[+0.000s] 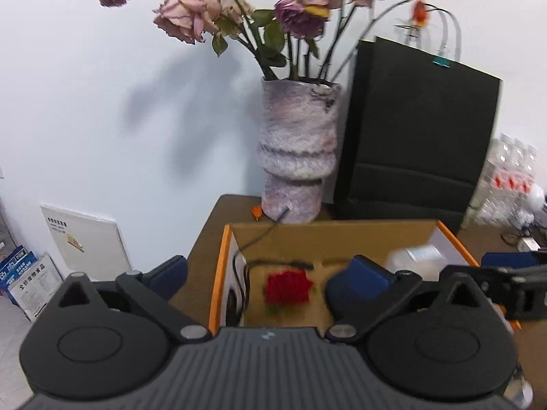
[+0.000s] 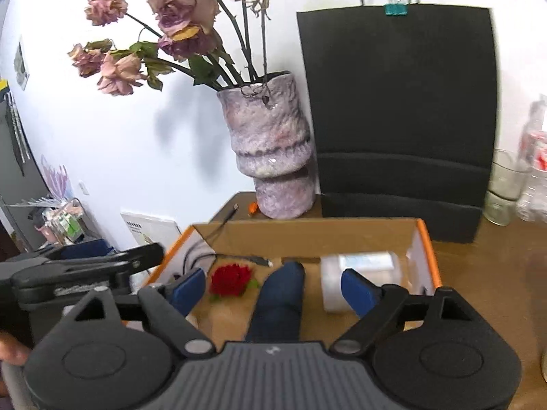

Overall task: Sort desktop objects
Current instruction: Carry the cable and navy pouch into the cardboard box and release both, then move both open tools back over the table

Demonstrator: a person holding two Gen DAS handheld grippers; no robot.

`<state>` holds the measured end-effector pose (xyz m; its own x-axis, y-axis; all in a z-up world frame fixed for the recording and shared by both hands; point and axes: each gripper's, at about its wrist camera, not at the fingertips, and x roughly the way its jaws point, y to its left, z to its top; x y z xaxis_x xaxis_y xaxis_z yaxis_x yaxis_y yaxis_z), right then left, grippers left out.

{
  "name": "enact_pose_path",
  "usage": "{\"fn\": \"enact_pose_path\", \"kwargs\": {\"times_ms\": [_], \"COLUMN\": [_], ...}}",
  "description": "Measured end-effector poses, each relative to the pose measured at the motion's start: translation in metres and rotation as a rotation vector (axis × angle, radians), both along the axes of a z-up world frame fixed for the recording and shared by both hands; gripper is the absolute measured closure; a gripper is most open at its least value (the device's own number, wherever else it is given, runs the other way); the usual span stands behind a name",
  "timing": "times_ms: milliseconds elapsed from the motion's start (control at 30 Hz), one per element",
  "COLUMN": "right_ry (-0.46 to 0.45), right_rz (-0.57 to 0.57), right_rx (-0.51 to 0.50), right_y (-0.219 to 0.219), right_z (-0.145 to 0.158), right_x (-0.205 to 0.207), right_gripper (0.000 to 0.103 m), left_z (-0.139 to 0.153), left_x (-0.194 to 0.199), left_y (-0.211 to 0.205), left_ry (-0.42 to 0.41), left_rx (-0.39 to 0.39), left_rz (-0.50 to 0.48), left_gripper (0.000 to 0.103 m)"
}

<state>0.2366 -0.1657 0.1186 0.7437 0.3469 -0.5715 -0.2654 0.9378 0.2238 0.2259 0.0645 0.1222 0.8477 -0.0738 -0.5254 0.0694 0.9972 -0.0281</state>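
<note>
Both the left claw (image 1: 270, 273) and right claw (image 2: 273, 287) gape wide, seemingly empty, over the cardboard box (image 2: 307, 235)

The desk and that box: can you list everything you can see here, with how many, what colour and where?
Cardboard box: one, brown with orange edges, open on the desk.
Red flower: one, red, lying in the box.
Cable: one, black, at the box's left side.
Clear plastic container: one, see-through, in the box's right part.
Vase: one, mottled purple, behind the box, holding wilted pink roses.
Paper bag: one, black, right of the vase, teal clip on top.
Glass: one, clear, right of the bag.
Plastic bottle: one seen, clear, far right.
Desk: one, brown.
Left gripper: fingers blue, open over the box.
Right gripper: fingers blue, open, empty.
</note>
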Motion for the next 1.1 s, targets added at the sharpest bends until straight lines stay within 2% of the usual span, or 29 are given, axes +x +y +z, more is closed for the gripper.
{"fn": "enact_pose_path", "kwargs": {"times_ms": [100,300,433,500,733,900,1100], "right_ry": [0.014,0.039,0.044,0.042,-0.021,-0.001,0.006], "right_rz": [-0.027,-0.059,-0.061,-0.058,-0.024,0.026,0.085], "right_rx": [-0.016,-0.021,-0.061,-0.073,-0.133,-0.118,-0.1], "right_y": [-0.009,-0.019,-0.022,-0.021,-0.017,-0.017,-0.018], "right_z": [-0.009,-0.035,-0.062,-0.072,-0.091,-0.098,-0.099], "right_x": [-0.028,-0.072,-0.118,-0.137,-0.193,-0.222,-0.246], "right_gripper": [0.016,0.015,0.014,0.014,0.013,0.009,0.007], "left_z": [-0.006,-0.032,-0.052,-0.061,-0.086,-0.1,-0.111], "left_x": [-0.036,-0.108,-0.143,-0.163,-0.213,-0.248,-0.265], "left_y": [-0.016,-0.032,-0.035,-0.033,-0.028,-0.041,-0.055], "left_ry": [0.003,0.045,0.063,0.065,0.109,0.096,0.144], "left_rx": [0.015,-0.044,0.009,0.011,-0.036,0.016,0.045], "left_rz": [0.008,0.068,0.086,0.073,0.078,0.086,0.062], "left_gripper": [0.0,0.0,0.0,0.0,0.0,0.0,0.0]}}
